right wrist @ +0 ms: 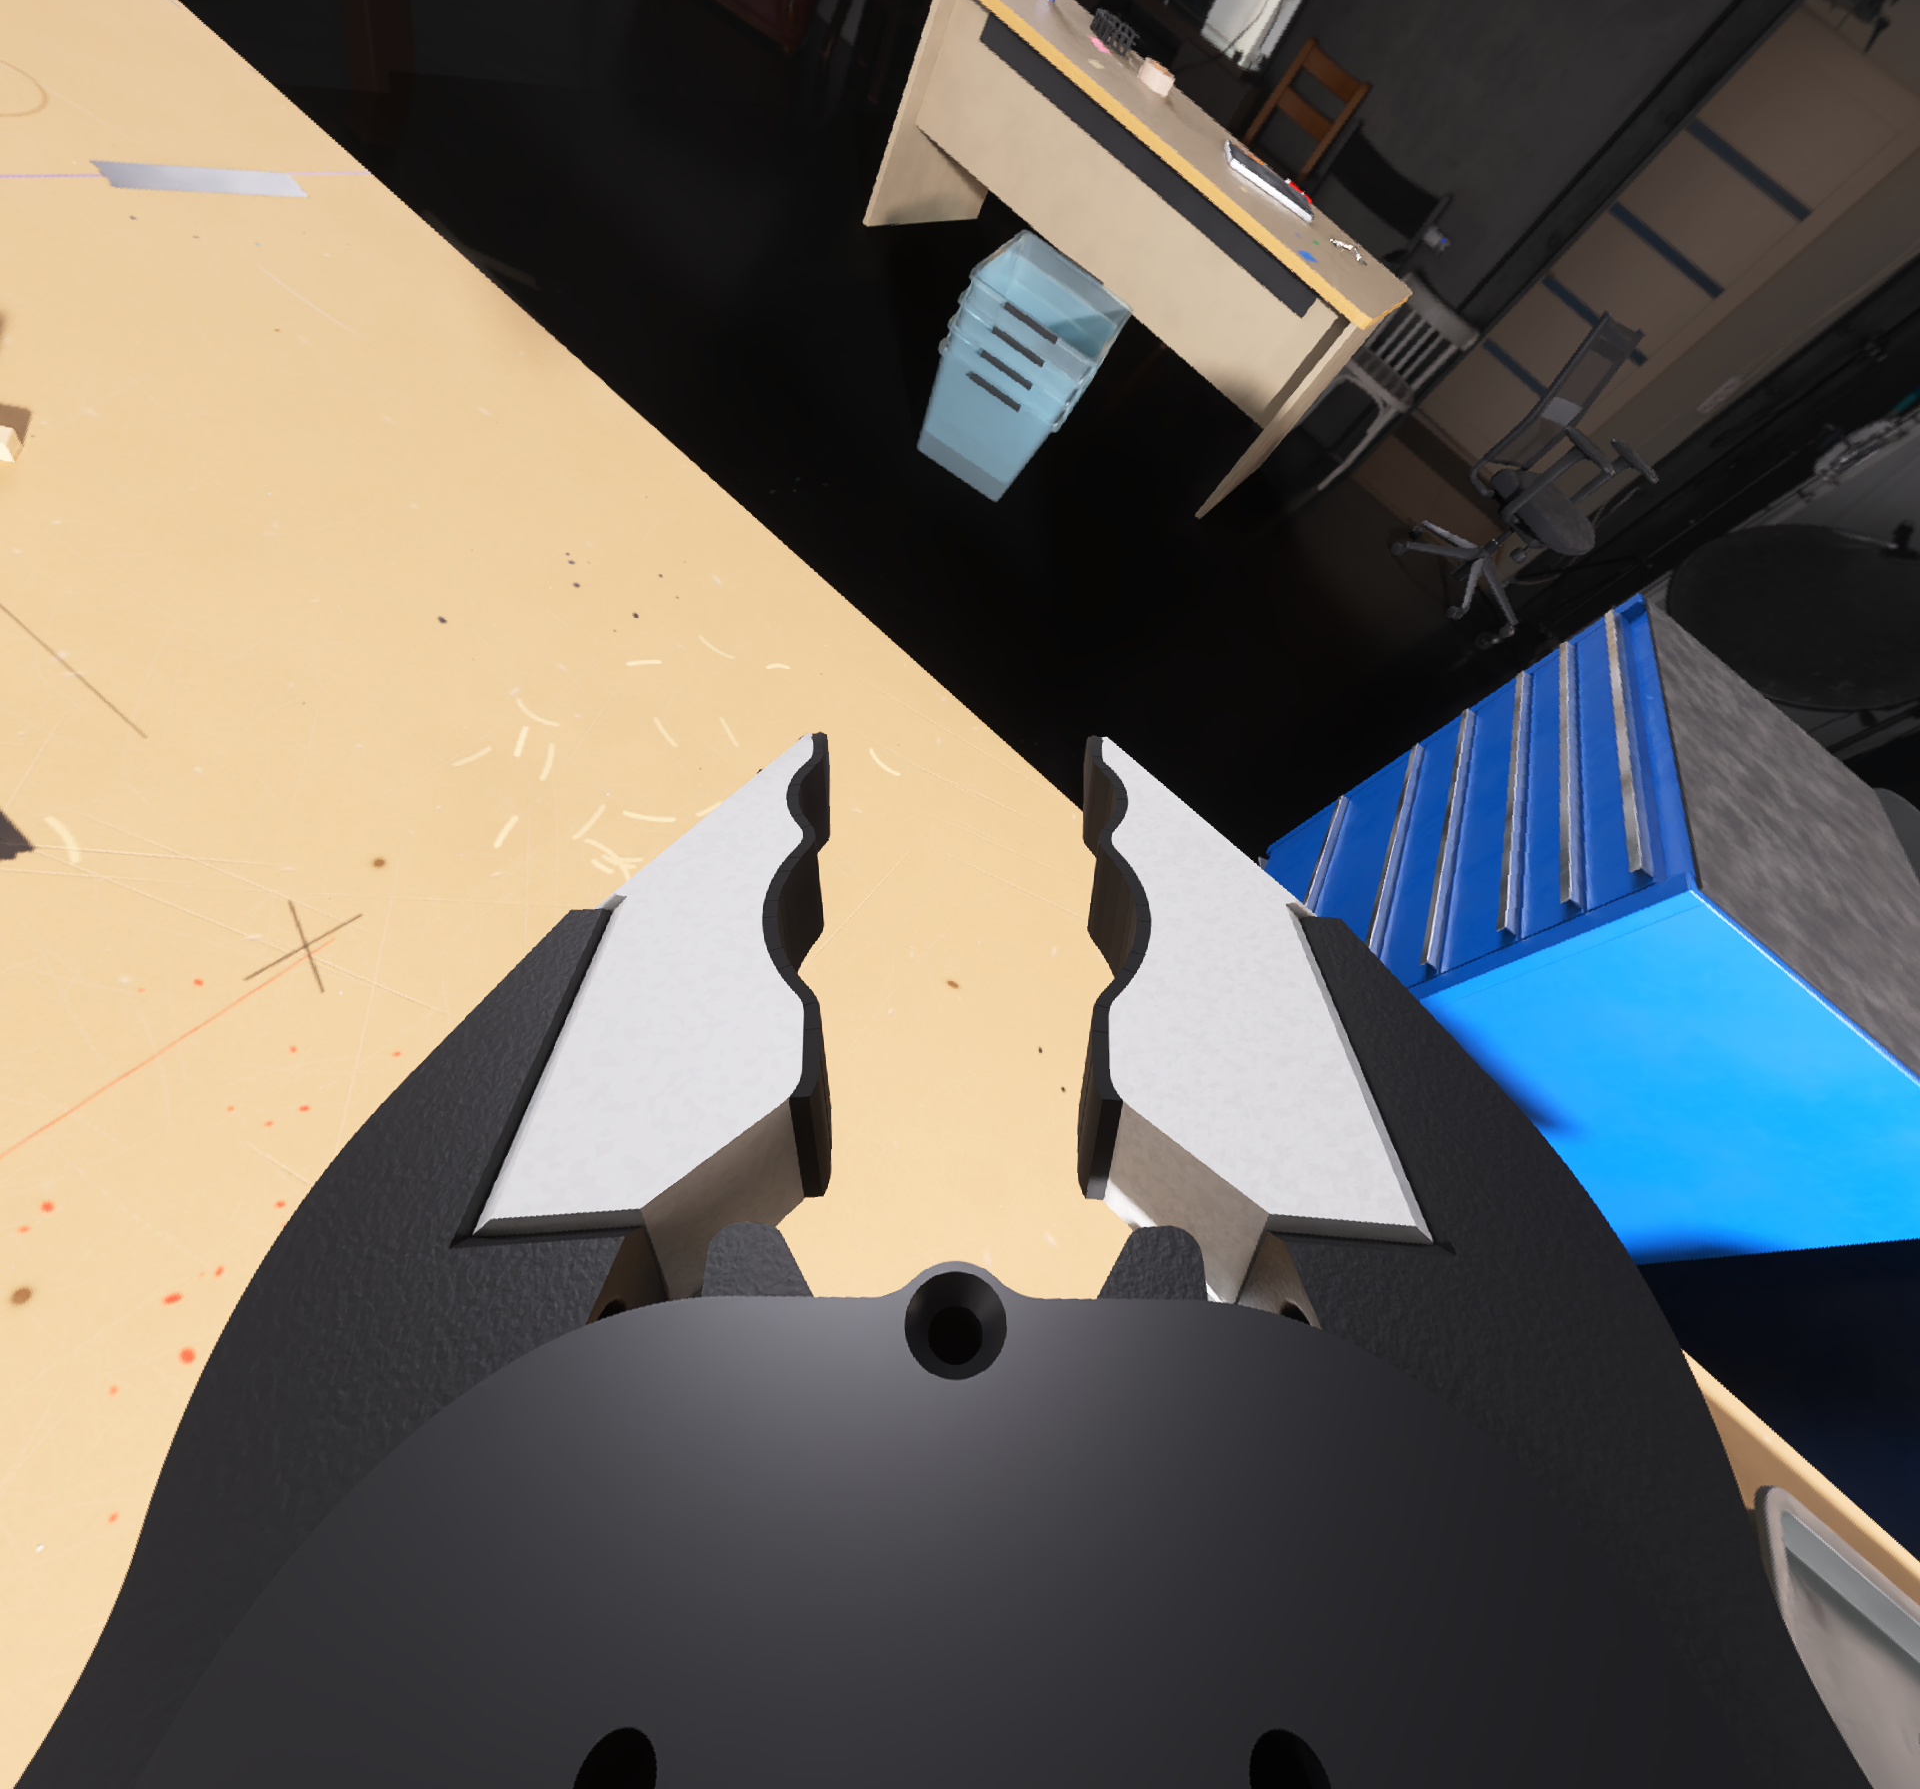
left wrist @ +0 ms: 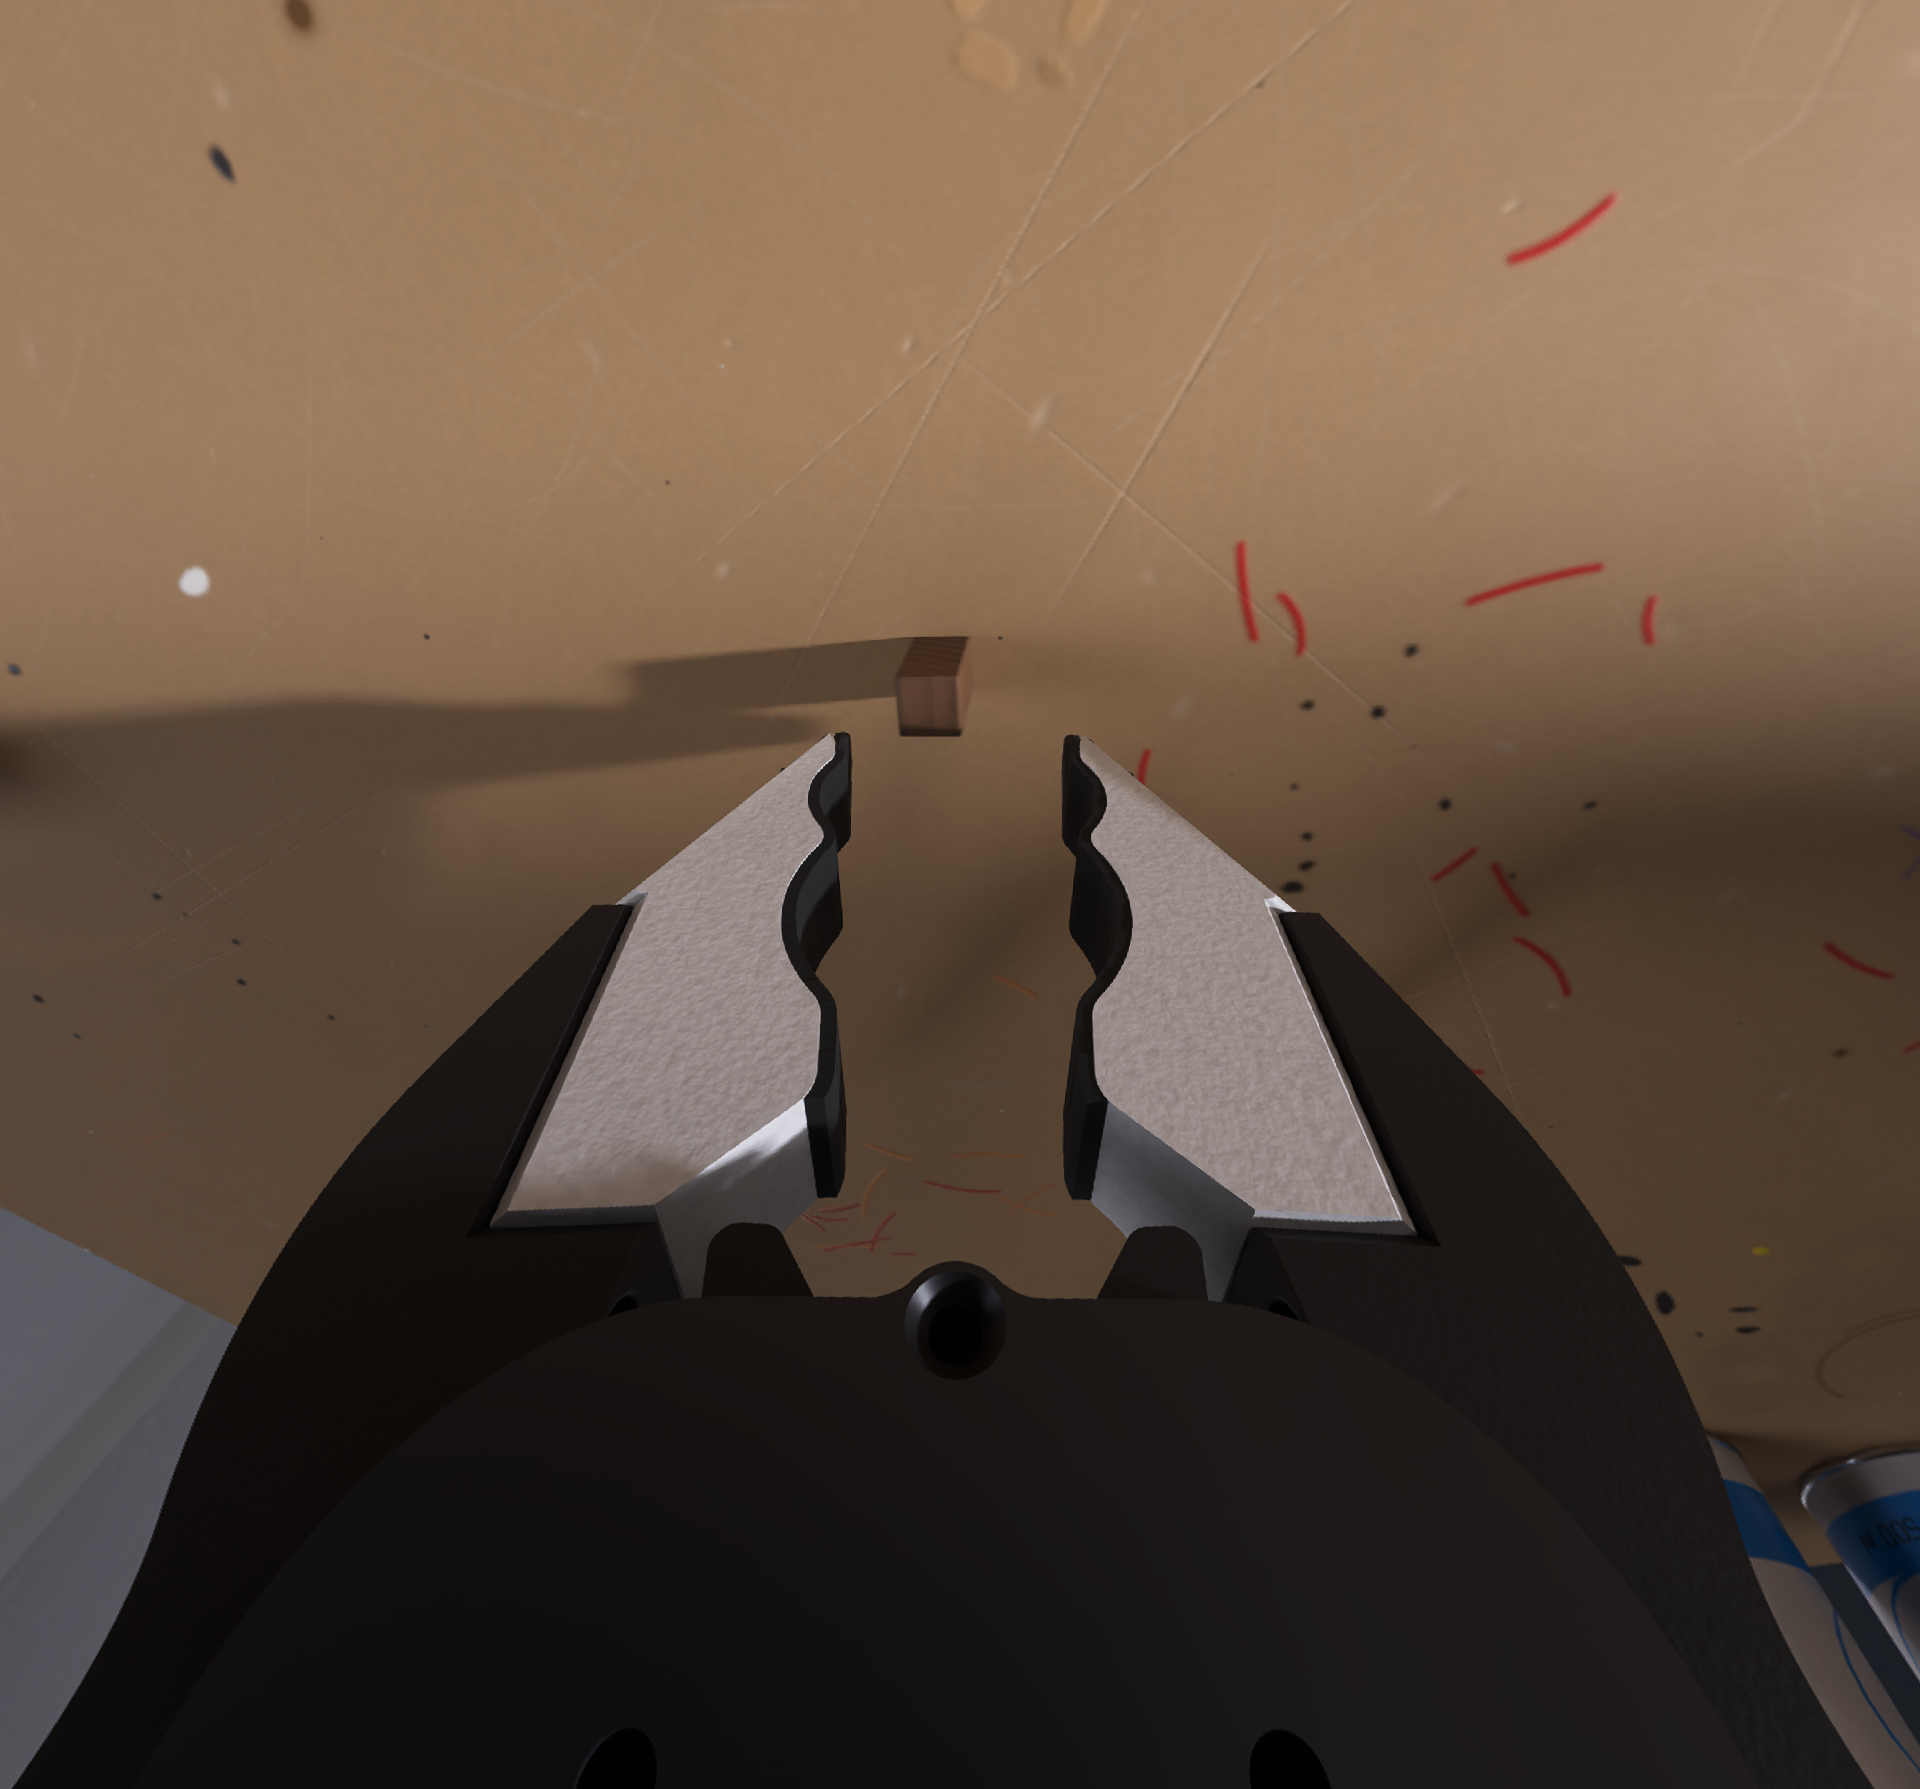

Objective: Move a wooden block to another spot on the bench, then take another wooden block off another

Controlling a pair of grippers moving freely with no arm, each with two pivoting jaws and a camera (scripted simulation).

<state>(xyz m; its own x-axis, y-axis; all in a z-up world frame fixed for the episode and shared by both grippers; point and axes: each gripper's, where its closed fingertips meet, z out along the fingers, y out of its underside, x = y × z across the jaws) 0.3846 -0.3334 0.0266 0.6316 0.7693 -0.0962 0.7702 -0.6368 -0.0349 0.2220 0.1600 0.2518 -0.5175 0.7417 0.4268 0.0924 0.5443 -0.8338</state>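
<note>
Scratched bench point(left wrist: 623, 285), wooden block point(left wrist: 933, 695), blue cabinet point(right wrist: 1662, 1012)

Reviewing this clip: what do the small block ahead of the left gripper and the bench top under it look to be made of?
Block: looks like bare wood, matte reddish-brown, with fine parallel grain lines on the face toward the camera; no gloss or paint visible.
Bench: a tan, matte board, possibly fibreboard or worn plywood; no clear grain shows, only scratches, dark specks and red marks. The look leaves the exact board type open.

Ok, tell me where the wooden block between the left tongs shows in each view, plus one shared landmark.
Left wrist view: wooden block at centre, just beyond the open left tongs.
Right wrist view: not identifiable.
Shared landmark: the scratched, paint-flecked bench.
</note>
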